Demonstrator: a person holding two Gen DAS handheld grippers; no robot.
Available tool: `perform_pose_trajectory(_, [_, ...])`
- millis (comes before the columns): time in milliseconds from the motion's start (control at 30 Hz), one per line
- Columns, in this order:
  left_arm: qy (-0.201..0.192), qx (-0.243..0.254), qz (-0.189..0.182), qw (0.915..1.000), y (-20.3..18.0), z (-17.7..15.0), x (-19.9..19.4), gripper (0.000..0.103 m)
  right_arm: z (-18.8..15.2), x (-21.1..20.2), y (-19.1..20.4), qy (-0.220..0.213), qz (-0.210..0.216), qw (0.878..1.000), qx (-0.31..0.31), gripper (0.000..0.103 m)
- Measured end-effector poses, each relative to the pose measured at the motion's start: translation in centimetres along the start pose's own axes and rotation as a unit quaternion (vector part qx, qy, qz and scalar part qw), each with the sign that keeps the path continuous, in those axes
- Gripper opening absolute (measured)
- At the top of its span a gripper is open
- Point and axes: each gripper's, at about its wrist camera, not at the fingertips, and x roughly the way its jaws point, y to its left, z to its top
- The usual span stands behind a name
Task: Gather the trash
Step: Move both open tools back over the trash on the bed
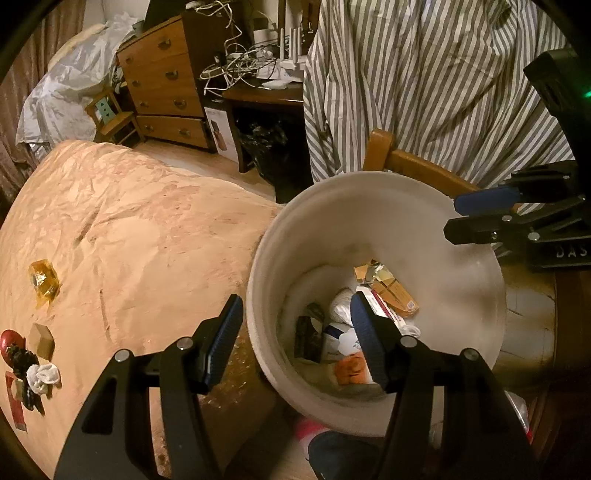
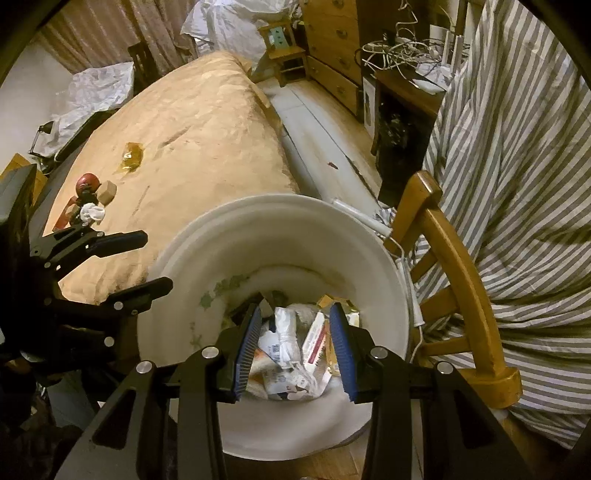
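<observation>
A white bin [image 1: 369, 188] [image 2: 258, 206] stands beside the peach-covered surface [image 1: 147, 221] and holds wrappers, cartons and tissue [image 1: 388, 295] [image 2: 291, 343]. My left gripper [image 1: 295, 332] [image 2: 155, 262] is open and straddles the bin's near rim, one finger outside and one inside, with its pads off the rim. My right gripper [image 2: 295, 347] [image 1: 465, 214] hangs open over the bin's mouth with nothing between its fingers. On the cover lie an amber wrapper [image 1: 44, 282] [image 2: 131, 158], a small cardboard box [image 1: 41, 339] [image 2: 107, 192], a crumpled white tissue [image 1: 42, 376] [image 2: 92, 213] and a red round thing [image 1: 11, 343] [image 2: 88, 181].
A wooden chair [image 1: 406, 158] [image 2: 461, 266] draped with striped cloth [image 1: 443, 74] [image 2: 517, 147] stands right behind the bin. Further back are a chest of drawers [image 1: 162, 81] [image 2: 332, 29] and a desk with tangled cables [image 1: 251, 59]. Bare floor [image 2: 325, 140] runs between them.
</observation>
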Motion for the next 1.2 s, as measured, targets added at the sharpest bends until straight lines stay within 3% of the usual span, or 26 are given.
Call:
perform_pose_trajectory(167, [-0.006, -0.014, 0.002, 0.9999, 1.3, -0.9, -0.9, 0.058, 0.1, -0.9, 1.6, -0.02, 0.011, 1.0, -0.009, 0.048])
perform_pose_trajectory(300, [-0.018, -0.03, 0.011, 0.9993, 2.9, -2.5, -2.2, 0.058, -0.3, -2.8, 4.9, -0.085, 0.017, 0.996, -0.033, 0.054])
perform_pose_trajectory(433, [-0.044, -0.06, 0.036, 0.9966, 6.4, -5.6, -4.5, 0.064, -1.4, -4.2, 10.4, -0.162, 0.016, 0.983, -0.082, 0.079])
perform_pose_trajectory(567, [-0.048, -0.125, 0.06, 0.9892, 12.2, -9.7, -5.6, 0.064, -2.5, -3.0, 16.4, -0.195, 0.045, 0.971, -0.127, 0.086])
perform_pose_trajectory(700, [-0.041, -0.206, 0.091, 0.9734, 19.3, -14.4, -6.0, 0.064, -2.7, 0.0, 22.6, -0.189, 0.079, 0.964, -0.171, 0.087])
perform_pose_trajectory(800, [-0.034, -0.28, 0.111, 0.9529, 25.2, -18.7, -6.3, 0.064, -2.3, 2.8, 26.2, -0.168, 0.105, 0.962, -0.186, 0.087])
perform_pose_trajectory(833, [-0.032, -0.309, 0.125, 0.9424, 27.5, -20.7, -6.3, 0.064, -2.2, 3.4, 27.2, -0.164, 0.108, 0.962, -0.19, 0.087])
perform_pose_trajectory(933, [-0.021, -0.345, 0.147, 0.9266, 31.6, -24.0, -6.3, 0.064, -1.8, 5.5, 30.1, -0.149, 0.122, 0.958, -0.211, 0.087])
perform_pose_trajectory(1000, [-0.015, -0.367, 0.154, 0.9173, 34.0, -26.0, -6.4, 0.064, -1.3, 7.1, 32.0, -0.138, 0.135, 0.955, -0.225, 0.083])
perform_pose_trajectory(1033, [-0.015, -0.377, 0.157, 0.9128, 35.2, -26.7, -6.4, 0.064, -0.9, 8.1, 32.9, -0.131, 0.143, 0.953, -0.232, 0.073])
perform_pose_trajectory(1133, [-0.024, -0.379, 0.16, 0.9112, 36.8, -27.2, -6.8, 0.064, 1.0, 11.5, 35.6, -0.108, 0.158, 0.949, -0.252, 0.056])
perform_pose_trajectory(1200, [-0.033, -0.37, 0.163, 0.9142, 37.6, -27.3, -7.1, 0.064, 2.4, 13.7, 37.4, -0.098, 0.167, 0.947, -0.258, 0.055])
